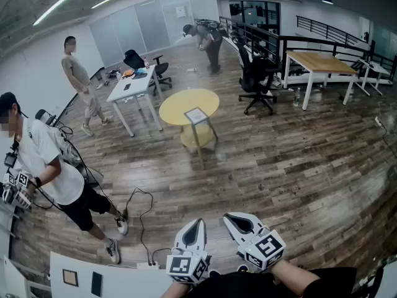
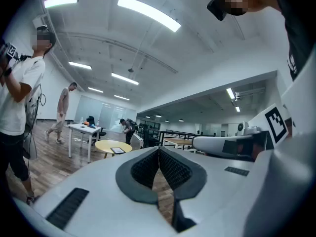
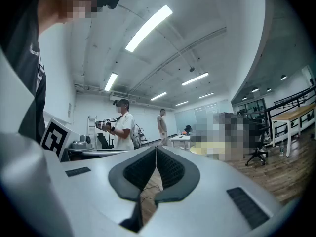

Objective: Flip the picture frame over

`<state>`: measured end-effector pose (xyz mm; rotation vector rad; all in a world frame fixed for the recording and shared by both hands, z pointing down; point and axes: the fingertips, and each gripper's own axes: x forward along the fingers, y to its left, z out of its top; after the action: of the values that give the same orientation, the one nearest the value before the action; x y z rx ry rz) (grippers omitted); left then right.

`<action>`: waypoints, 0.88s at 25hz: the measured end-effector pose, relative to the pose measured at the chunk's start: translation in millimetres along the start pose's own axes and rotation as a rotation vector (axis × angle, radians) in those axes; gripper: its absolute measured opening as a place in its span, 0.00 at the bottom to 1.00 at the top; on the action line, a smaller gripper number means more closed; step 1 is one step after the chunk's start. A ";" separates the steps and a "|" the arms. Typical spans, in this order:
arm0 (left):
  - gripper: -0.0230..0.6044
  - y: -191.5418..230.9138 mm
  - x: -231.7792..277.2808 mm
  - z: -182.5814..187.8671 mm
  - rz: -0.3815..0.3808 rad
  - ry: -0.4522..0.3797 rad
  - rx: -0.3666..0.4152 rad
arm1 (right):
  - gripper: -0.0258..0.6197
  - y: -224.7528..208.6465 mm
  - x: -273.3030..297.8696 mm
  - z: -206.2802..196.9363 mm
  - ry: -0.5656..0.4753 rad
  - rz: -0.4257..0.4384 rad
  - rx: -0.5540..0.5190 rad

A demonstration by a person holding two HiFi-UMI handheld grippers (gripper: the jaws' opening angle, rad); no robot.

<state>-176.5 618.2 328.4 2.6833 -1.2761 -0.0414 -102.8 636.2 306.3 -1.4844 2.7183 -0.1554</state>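
Note:
The picture frame lies flat on a round yellow table in the middle of the room, far from both grippers. The left gripper view shows the same frame small on the yellow table. My left gripper and right gripper are held close to my body at the bottom of the head view, side by side and pointing level into the room. Both are shut, their ribbed pads meeting at the tips with nothing between them, as the left gripper and right gripper views show.
A person in a white shirt stands at the left with grippers in hand. A white desk, an office chair, a wooden table and two more people stand farther back. A cable lies on the wooden floor.

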 end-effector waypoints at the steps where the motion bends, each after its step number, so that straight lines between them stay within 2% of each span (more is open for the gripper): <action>1: 0.07 -0.2 -1.0 0.8 0.001 -0.001 -0.002 | 0.07 0.9 -0.3 0.9 0.001 0.002 -0.001; 10: 0.07 -6.0 -16.8 -6.5 -0.013 0.001 -0.012 | 0.07 14.8 -10.1 -6.6 0.003 0.007 -0.009; 13: 0.07 -6.8 -28.7 -8.0 -0.006 -0.016 0.001 | 0.07 19.7 -19.9 -5.9 -0.035 -0.004 -0.020; 16: 0.07 12.8 -20.8 3.4 0.010 -0.035 0.014 | 0.07 9.2 -8.1 4.4 -0.064 -0.029 -0.021; 22: 0.07 67.2 -34.0 -3.7 0.070 0.003 -0.017 | 0.07 13.0 21.9 -8.1 -0.019 -0.056 0.009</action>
<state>-249.2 603.3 341.5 2.6211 -1.3612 -0.0390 -126.2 625.4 313.2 -1.5515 2.6591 -0.1547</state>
